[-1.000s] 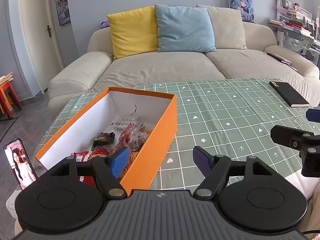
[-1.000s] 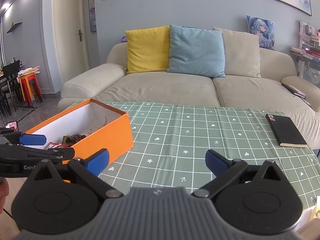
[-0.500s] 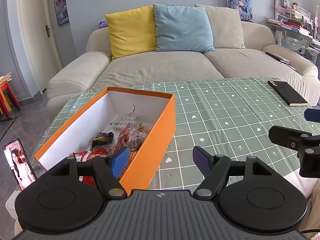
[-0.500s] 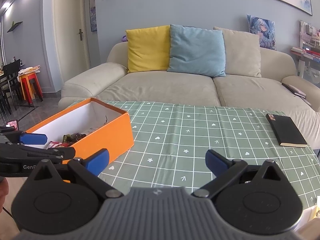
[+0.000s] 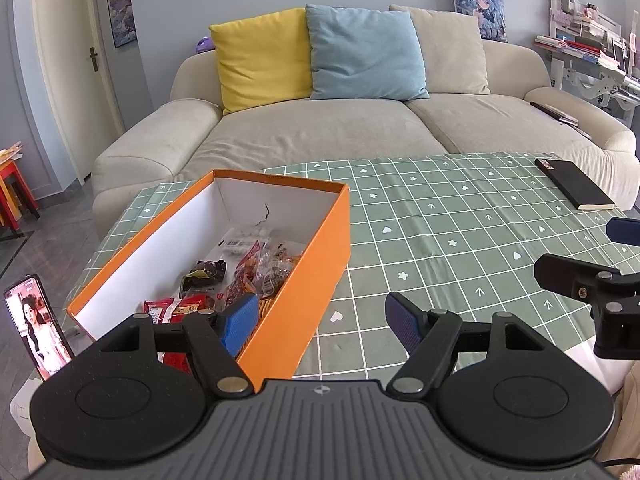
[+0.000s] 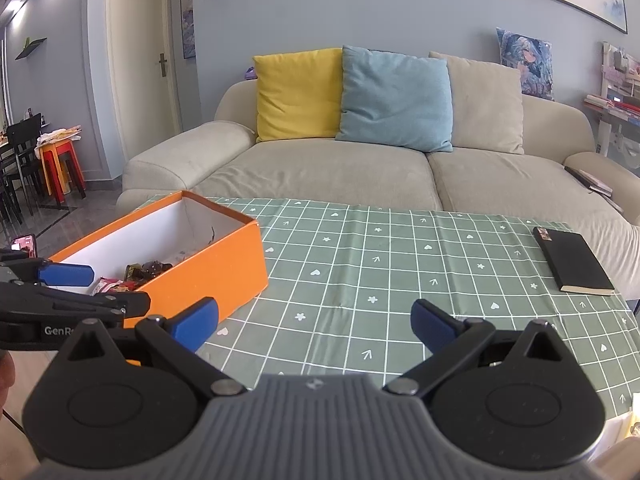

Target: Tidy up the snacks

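An orange box point(image 5: 316, 256) with a white inside stands at the left of the green checked tablecloth point(image 5: 460, 232). Several wrapped snacks point(image 5: 244, 272) lie heaped at its near end. My left gripper point(image 5: 320, 320) is open, its jaws wide apart, with its left pad over the box's near corner and nothing between the pads. My right gripper point(image 6: 314, 322) hangs open over the bare cloth to the right of the box point(image 6: 208, 264), holding nothing. Its fingers point(image 5: 576, 280) show at the right edge of the left wrist view.
A black notebook point(image 6: 572, 264) lies at the cloth's far right. A phone point(image 5: 38, 324) with a lit screen stands left of the box. A beige sofa point(image 5: 320, 140) with yellow, blue and beige cushions lies behind the table. Red stools point(image 6: 62, 168) stand far left.
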Available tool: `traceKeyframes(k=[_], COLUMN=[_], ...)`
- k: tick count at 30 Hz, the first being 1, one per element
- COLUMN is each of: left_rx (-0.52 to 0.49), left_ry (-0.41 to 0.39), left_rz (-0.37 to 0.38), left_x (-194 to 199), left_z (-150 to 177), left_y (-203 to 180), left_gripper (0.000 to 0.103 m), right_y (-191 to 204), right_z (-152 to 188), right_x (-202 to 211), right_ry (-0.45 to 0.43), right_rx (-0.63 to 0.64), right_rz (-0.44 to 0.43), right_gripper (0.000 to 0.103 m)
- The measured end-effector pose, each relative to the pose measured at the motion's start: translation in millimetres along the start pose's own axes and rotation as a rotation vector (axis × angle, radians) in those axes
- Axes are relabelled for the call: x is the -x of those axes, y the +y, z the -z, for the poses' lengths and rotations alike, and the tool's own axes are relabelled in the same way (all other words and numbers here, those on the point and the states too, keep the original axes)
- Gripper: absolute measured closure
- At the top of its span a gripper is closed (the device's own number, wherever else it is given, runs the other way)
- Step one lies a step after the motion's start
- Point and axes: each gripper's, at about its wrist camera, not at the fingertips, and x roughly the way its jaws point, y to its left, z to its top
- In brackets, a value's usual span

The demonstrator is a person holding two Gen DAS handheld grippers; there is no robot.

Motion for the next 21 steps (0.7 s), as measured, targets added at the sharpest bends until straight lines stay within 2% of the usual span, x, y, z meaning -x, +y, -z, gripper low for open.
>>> traceKeyframes(k=[21], left_rx=[-0.006], left_ry=[0.000], left_rz=[0.000], left_x=[0.6], left_z=[-0.7], left_y=[-0.7], left_gripper=[0.018], right_y=[0.1], right_z=[2.9], right_x=[-4.4], right_ry=[0.022], right_rx=[0.002], right_rz=[-0.008], right_gripper=[0.004])
